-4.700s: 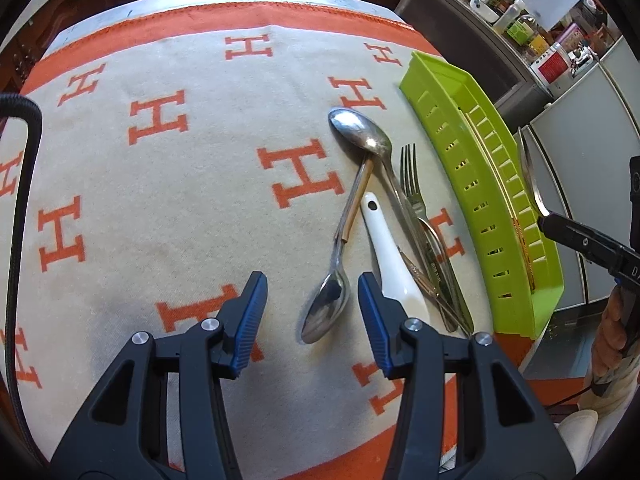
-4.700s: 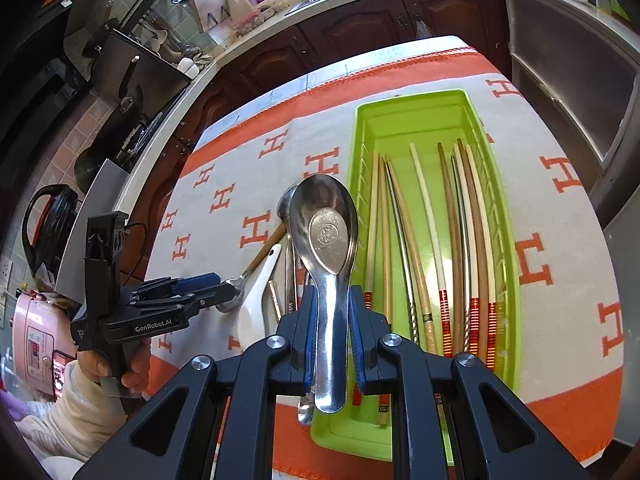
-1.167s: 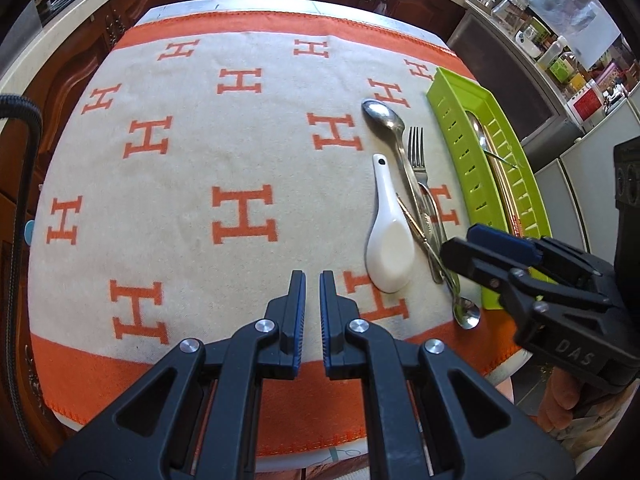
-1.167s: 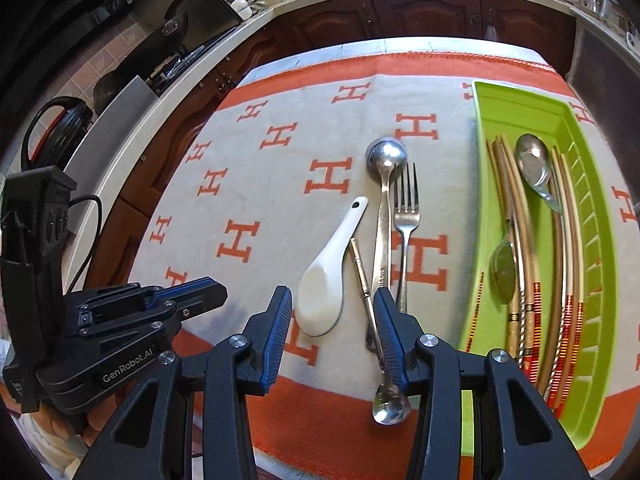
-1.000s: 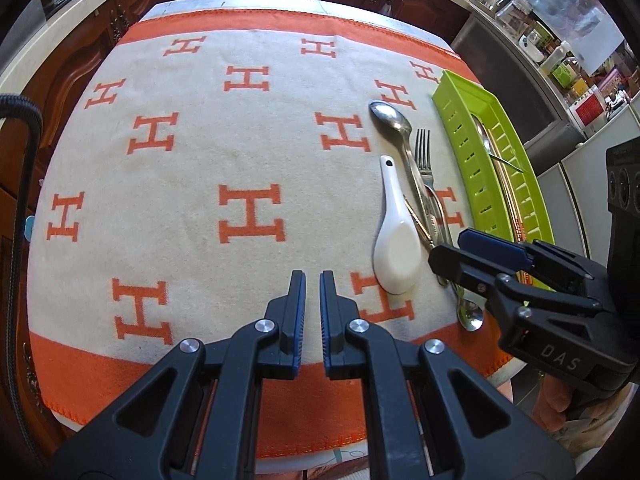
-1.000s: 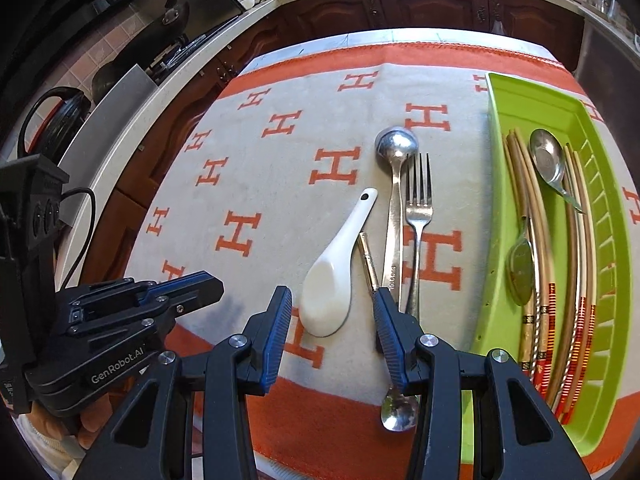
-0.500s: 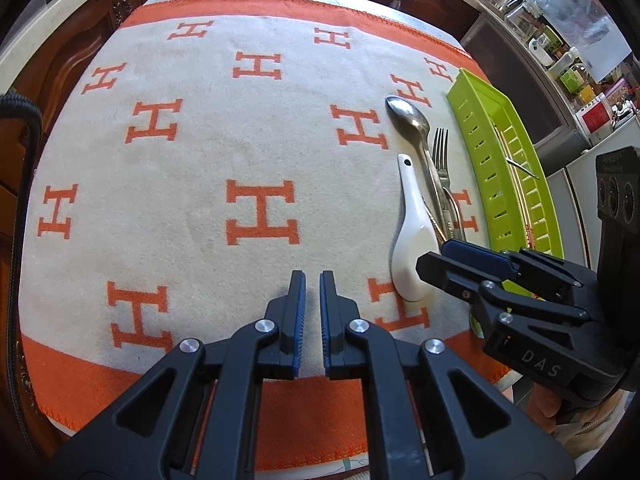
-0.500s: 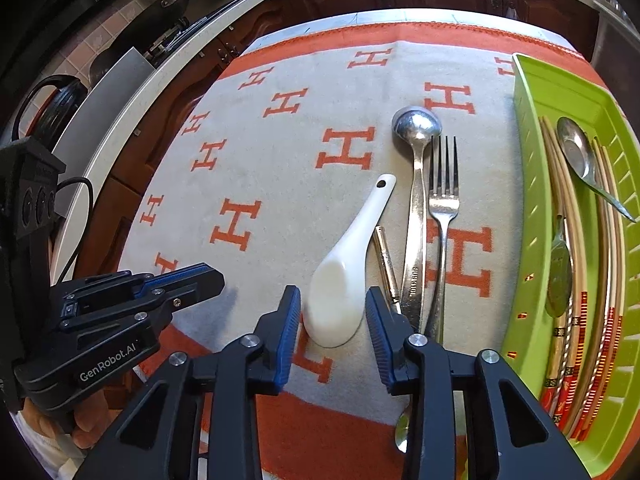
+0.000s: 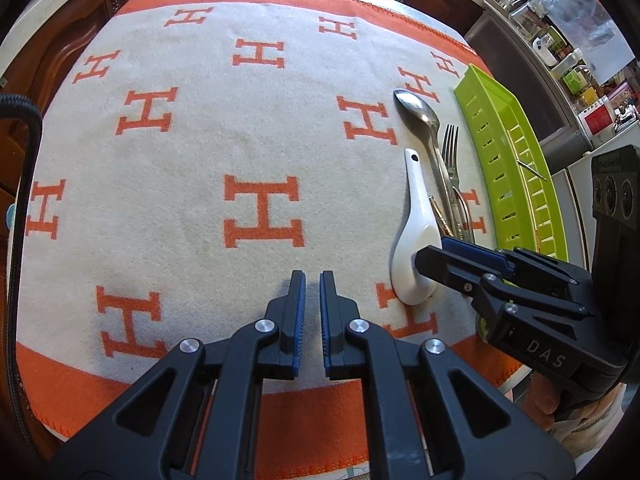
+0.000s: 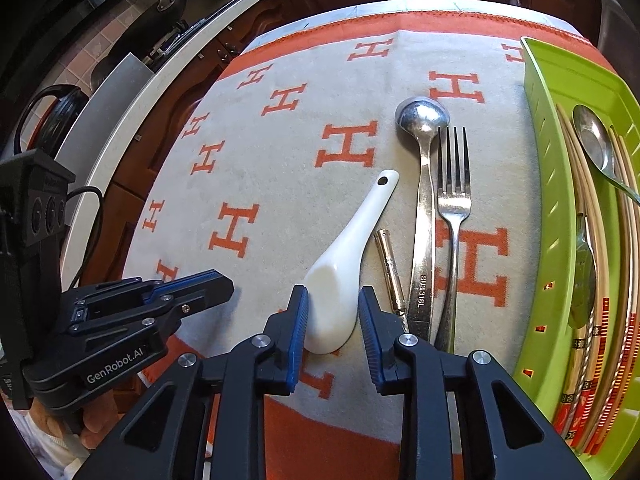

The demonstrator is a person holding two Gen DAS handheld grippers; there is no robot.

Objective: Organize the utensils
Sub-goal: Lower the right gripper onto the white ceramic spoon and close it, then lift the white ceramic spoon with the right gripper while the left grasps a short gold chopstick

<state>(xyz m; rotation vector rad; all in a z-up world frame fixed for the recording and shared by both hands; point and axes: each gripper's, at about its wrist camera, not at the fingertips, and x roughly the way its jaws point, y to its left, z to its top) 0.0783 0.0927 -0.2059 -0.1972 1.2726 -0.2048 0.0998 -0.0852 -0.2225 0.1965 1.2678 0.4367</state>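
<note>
White ceramic spoon (image 10: 344, 280) lies on the orange-and-cream blanket (image 10: 280, 168), its bowl nearest, between the spread fingers of the right gripper (image 10: 333, 320), which straddle it without clamping. Left gripper (image 9: 312, 312), fingers nearly together and holding nothing, hovers to the left. Just right lie a long steel spoon (image 10: 424, 208) and fork (image 10: 452, 196); farther right, the green tray (image 10: 556, 240) holds chopsticks (image 10: 588, 216).

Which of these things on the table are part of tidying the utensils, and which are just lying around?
Part of the job:
white ceramic spoon, between the right gripper open jaws
large metal spoon
fork
green tray holding chopsticks and spoons
left gripper, empty

Just lying about:
orange-and-cream H-pattern cloth
jars on the counter
kettle
</note>
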